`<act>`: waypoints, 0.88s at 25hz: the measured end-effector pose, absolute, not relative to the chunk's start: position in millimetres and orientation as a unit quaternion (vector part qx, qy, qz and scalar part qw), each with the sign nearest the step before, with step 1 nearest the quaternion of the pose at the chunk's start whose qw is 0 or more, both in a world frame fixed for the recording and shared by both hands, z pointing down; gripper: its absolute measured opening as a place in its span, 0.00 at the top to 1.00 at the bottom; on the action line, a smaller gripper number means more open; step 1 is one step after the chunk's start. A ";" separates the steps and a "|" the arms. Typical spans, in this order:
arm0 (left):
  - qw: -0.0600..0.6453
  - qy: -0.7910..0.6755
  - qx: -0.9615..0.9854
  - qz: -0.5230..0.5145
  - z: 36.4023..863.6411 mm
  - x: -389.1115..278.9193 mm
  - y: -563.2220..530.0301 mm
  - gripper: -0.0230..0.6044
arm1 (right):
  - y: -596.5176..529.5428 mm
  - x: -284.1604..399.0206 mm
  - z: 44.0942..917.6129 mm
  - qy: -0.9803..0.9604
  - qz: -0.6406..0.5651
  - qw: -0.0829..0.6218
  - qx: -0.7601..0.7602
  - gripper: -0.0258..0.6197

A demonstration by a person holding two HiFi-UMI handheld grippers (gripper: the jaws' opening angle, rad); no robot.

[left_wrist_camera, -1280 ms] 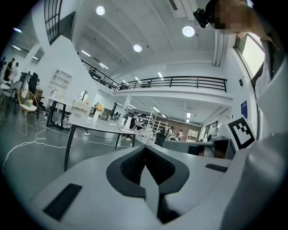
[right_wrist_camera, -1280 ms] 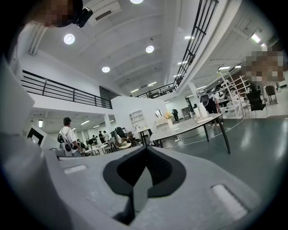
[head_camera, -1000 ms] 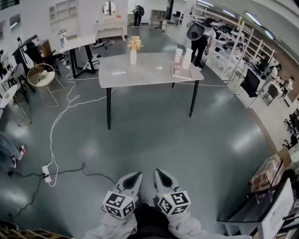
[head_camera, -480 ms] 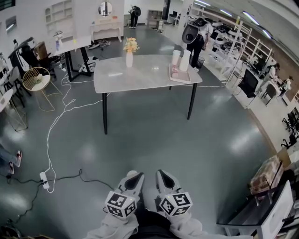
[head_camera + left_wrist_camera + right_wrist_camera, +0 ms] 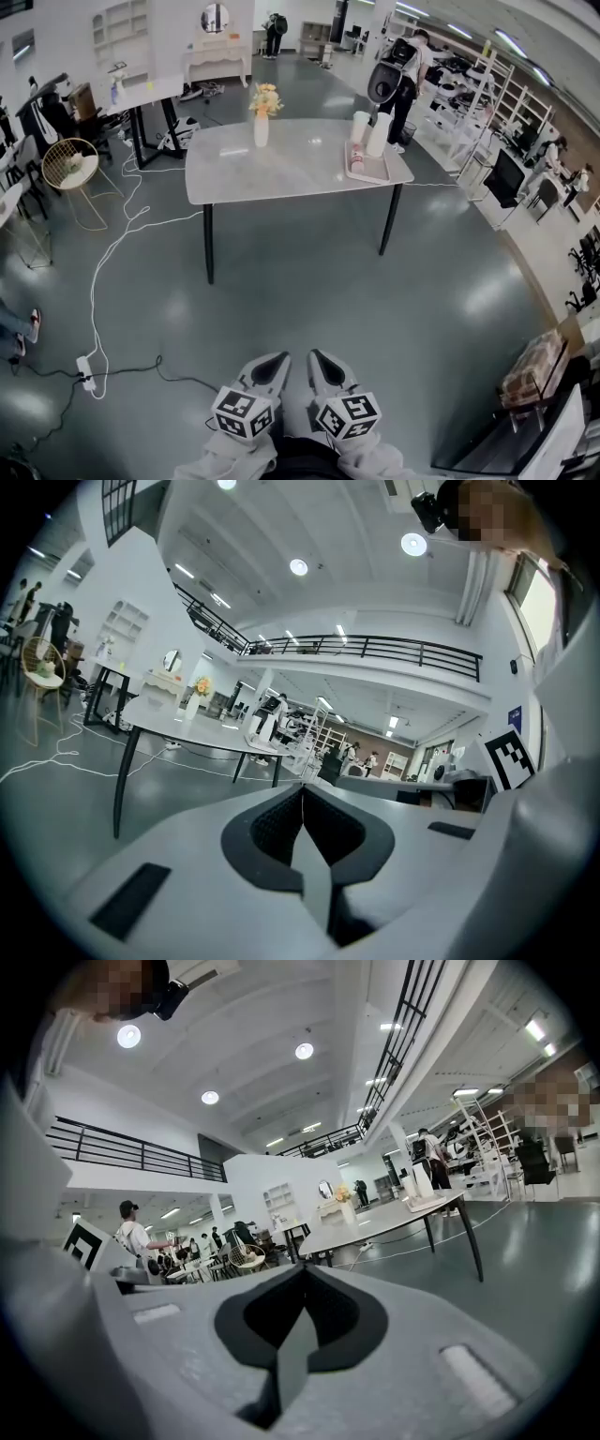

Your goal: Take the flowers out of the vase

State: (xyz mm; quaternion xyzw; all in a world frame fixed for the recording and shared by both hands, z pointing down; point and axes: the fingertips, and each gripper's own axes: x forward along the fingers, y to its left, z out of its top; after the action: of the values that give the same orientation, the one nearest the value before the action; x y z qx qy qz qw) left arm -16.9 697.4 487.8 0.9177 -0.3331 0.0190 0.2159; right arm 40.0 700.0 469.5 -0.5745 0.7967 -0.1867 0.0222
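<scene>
One small bunch of pale orange and cream flowers (image 5: 266, 98) stands upright in a slim white vase (image 5: 261, 131) near the far left part of a grey table (image 5: 281, 178), stems in the neck and the task not yet begun. The vase stands alone on its side of the tabletop, well apart from a tray (image 5: 367, 171) of tall white cups (image 5: 369, 133) at the right end, which should leave open room to come at the blooms from the near side.

Bare floor lies between the table and the person, who holds the left gripper (image 5: 277, 359) and the right gripper (image 5: 315, 357) side by side, low and close to the body, both aimed toward the table. Each gripper's own view shows its dark pads pressed together with nothing between them (a sensible carrying posture, judging by how far off the vase is). Before any grasp, at least one pair would have to part, and the other might steady the vase so that it does not tip as the stems lift.

A white cable (image 5: 112, 272) snakes across the floor at left toward a power strip (image 5: 82, 367), off the straight line to the table. A person with a backpack (image 5: 398, 75) stands behind the table's far right corner.
</scene>
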 end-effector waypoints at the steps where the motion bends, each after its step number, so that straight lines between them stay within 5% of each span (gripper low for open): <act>1: 0.216 -0.335 0.917 0.019 487.0 -15.7 688.1 0.96 | 690.9 41.7 468.6 0.797 -0.187 0.023 -0.573 0.96; 22: 0.204 -0.327 0.922 0.028 467.5 -13.7 493.8 0.96 | 491.8 51.3 447.2 0.790 -0.186 0.036 -0.583 0.96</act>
State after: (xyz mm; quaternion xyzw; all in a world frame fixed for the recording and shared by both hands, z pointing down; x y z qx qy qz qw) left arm -13.7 493.8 467.5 0.9222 -0.3273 0.0275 0.2041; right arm 51.3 491.8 447.2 -0.5833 0.7898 -0.1863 0.0362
